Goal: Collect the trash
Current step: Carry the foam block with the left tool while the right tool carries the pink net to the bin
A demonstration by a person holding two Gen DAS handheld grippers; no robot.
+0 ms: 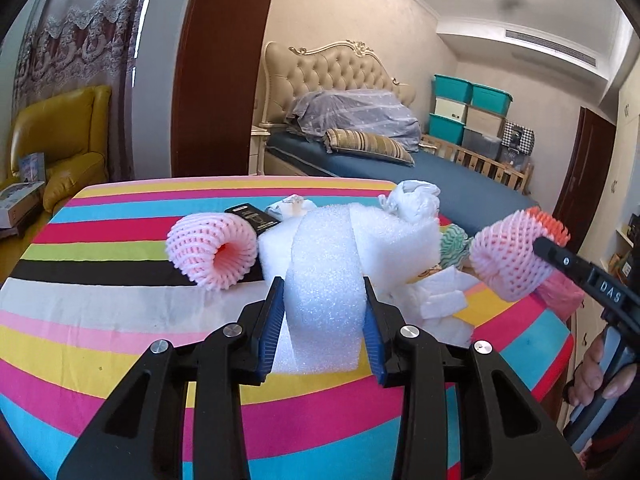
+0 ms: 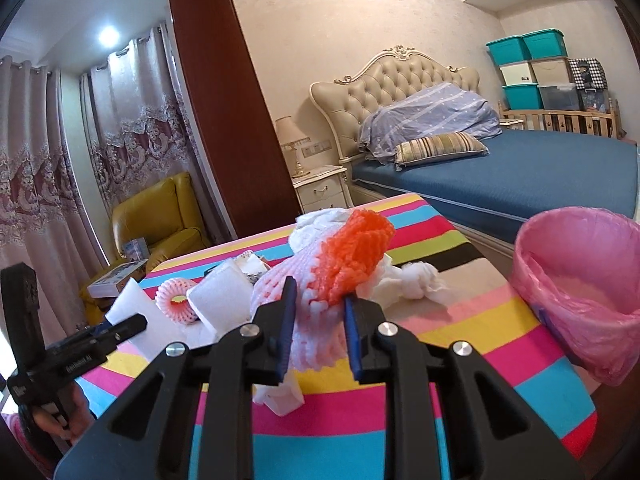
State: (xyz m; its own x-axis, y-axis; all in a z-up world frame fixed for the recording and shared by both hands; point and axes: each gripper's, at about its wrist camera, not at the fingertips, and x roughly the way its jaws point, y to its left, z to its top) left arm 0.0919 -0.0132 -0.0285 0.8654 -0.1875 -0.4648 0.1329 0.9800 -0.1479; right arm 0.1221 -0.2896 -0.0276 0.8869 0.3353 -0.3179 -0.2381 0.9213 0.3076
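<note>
Trash lies piled on the far right part of the striped desk (image 1: 100,320); its near and left stretches are bare. Left tongs (image 1: 325,320) pinch a white foam strip (image 1: 324,300). Right tongs (image 2: 318,322) clamp a pink-and-orange foam net (image 2: 344,272). A pink-lined bin (image 2: 580,288) sits at the desk's right edge, partly cut off. Another pink net sleeve (image 1: 212,254) rests left of the pile. Smaller scraps behind the foam are hard to identify.

- Left of the pink-lined bin (image 2: 580,292), bare striped tablecloth (image 2: 460,320) leaves a clear lane.
- Farther left, white foam blocks (image 2: 224,296) and crumpled tissue (image 2: 416,280) crowd the way.
</note>
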